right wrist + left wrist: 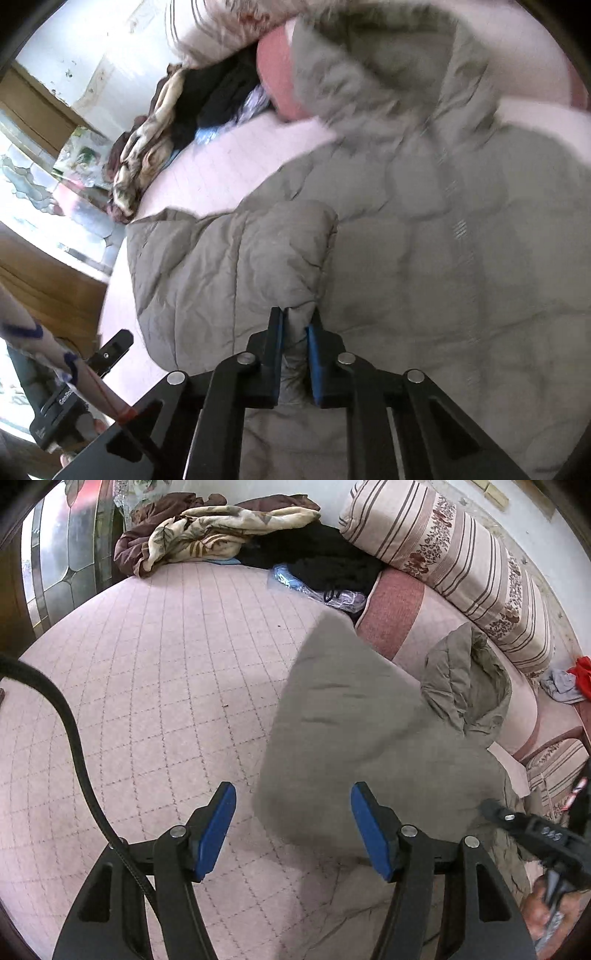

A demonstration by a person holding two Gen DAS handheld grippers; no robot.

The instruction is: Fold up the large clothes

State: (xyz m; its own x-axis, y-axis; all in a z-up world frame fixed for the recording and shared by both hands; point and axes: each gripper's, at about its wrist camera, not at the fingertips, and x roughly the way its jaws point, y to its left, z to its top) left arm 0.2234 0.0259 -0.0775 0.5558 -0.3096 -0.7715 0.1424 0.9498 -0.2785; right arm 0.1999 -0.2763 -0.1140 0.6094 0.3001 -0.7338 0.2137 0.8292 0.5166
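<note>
Our right tongs [295, 325] pinch a fold of the grey padded coat [406, 258] lying on the bed [147, 701]; our left tongs [293, 794] hang open and empty. The slippery bulk may slide free if we pull one-handed.

Padded coat [354, 716]: grey-olive, quilted squares.
Bedcover [155, 686]: pale pink w/ thin dark grid lines.
Bolster [465, 561], upper right of left wrist view: cream w/ brown stripes & dark red floral bands.
Pillow [391, 605]: dusty rose band on pale pink.
Blanket [207, 531], top centre: cream w/ tan leaf print, brown reverse.
Clothes pile [325, 557]: black.
Left gripper [291, 827], right gripper [295, 332]: black frame, blue pads.
Garment [581, 675], far right: red.
</note>
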